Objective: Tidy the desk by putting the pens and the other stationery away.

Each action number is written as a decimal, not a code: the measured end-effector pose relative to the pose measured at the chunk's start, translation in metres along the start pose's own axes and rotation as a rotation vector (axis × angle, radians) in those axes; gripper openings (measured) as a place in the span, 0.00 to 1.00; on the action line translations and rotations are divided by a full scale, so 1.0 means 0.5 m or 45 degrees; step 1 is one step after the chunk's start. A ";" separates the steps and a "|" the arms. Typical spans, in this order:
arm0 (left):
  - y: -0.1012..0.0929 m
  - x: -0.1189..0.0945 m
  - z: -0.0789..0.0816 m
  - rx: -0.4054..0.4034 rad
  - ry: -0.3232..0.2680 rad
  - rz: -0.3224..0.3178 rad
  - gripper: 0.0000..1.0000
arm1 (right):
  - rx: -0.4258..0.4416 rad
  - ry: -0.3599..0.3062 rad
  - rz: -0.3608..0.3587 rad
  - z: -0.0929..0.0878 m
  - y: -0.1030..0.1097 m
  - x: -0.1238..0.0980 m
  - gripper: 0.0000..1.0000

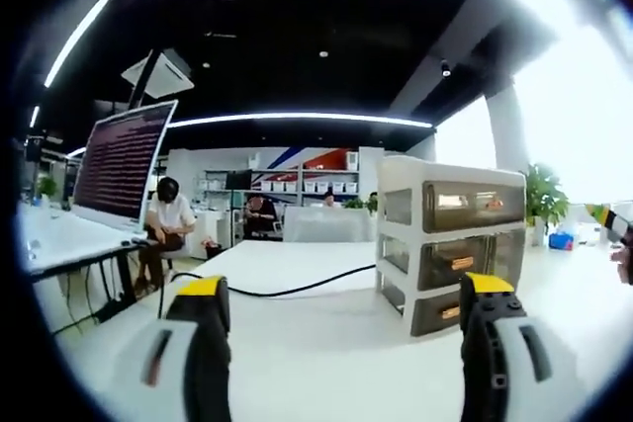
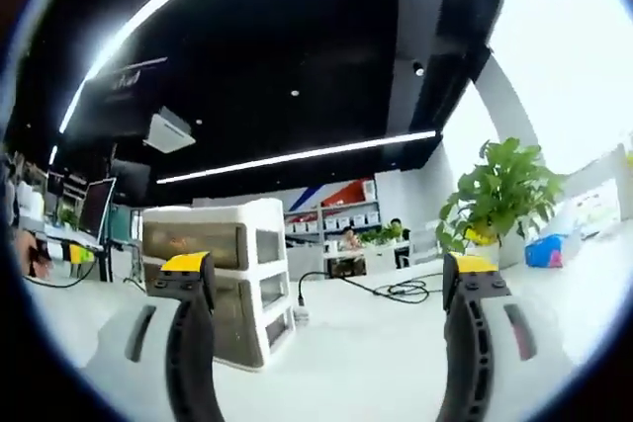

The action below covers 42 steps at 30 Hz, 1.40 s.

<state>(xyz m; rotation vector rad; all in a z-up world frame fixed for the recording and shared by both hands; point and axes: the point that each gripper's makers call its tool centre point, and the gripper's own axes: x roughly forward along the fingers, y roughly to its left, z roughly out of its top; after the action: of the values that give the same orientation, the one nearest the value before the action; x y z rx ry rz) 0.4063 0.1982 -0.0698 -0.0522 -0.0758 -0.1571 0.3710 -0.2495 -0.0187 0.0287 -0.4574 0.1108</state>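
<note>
Drawers (image 1: 450,244): white three-tier unit with smoky translucent fronts, standing on the white table (image 1: 297,343); small orange items are showing faintly through the fronts, too dim to identify.
Left tongs (image 1: 341,294): hovering over the table with jaws wide apart, gripping nothing; the unit is sitting near, ahead and toward the right jaw.
Cable (image 1: 287,289): black, trailing across the table up to the unit's side.
Monitor (image 1: 121,160): standing on a neighbouring desk at left; a seated person (image 1: 168,219) is sitting beyond it.
Right tongs (image 2: 326,279): jaws wide apart, empty, with the drawers (image 2: 213,279) lying behind the left jaw.
Plant (image 2: 495,195): leafy, standing at right, well apart from the unit.
</note>
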 end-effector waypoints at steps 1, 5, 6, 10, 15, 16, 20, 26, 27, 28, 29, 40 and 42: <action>-0.005 -0.003 0.002 0.006 0.002 -0.007 0.96 | -0.006 0.006 0.004 -0.001 0.003 -0.002 0.97; -0.024 -0.004 0.004 0.036 -0.005 -0.041 0.96 | -0.097 0.323 -0.005 -0.074 0.007 -0.012 0.97; -0.025 -0.004 -0.001 0.034 0.016 -0.043 0.97 | -0.145 0.421 0.012 -0.099 0.009 -0.017 0.97; -0.031 -0.001 -0.008 0.019 0.022 -0.060 0.97 | -0.145 0.465 0.084 -0.119 0.037 -0.016 0.97; -0.040 0.000 -0.015 0.004 0.030 -0.089 0.97 | -0.017 0.379 0.095 -0.092 0.051 -0.015 0.97; -0.041 0.001 -0.018 -0.003 0.034 -0.098 0.97 | -0.040 0.361 0.105 -0.087 0.050 -0.013 0.97; -0.042 0.000 -0.022 -0.014 0.049 -0.107 0.96 | -0.267 0.348 0.040 -0.072 0.016 -0.012 0.97; -0.055 -0.005 -0.016 -0.017 0.040 -0.124 0.96 | -0.407 0.355 -0.016 -0.080 0.002 -0.016 0.97; -0.055 -0.005 -0.016 -0.014 0.039 -0.125 0.96 | -0.405 0.359 -0.015 -0.083 0.001 -0.013 0.97; -0.056 -0.004 -0.017 -0.008 0.041 -0.124 0.96 | -0.393 0.374 -0.007 -0.088 0.003 -0.014 0.97; -0.057 -0.003 -0.017 -0.006 0.043 -0.123 0.96 | -0.357 0.407 0.003 -0.101 0.007 -0.014 0.97; -0.044 0.001 -0.027 0.021 0.063 -0.079 0.96 | -0.276 0.431 -0.061 -0.105 -0.011 -0.017 0.90; -0.026 0.000 -0.028 0.075 0.063 -0.023 0.96 | -0.273 0.456 -0.086 -0.107 -0.023 -0.022 0.89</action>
<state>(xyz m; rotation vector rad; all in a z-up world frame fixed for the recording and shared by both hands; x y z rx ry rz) 0.4052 0.1847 -0.0832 0.0108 -0.0314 -0.1737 0.3861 -0.2592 -0.0714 -0.1837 -0.1087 -0.0011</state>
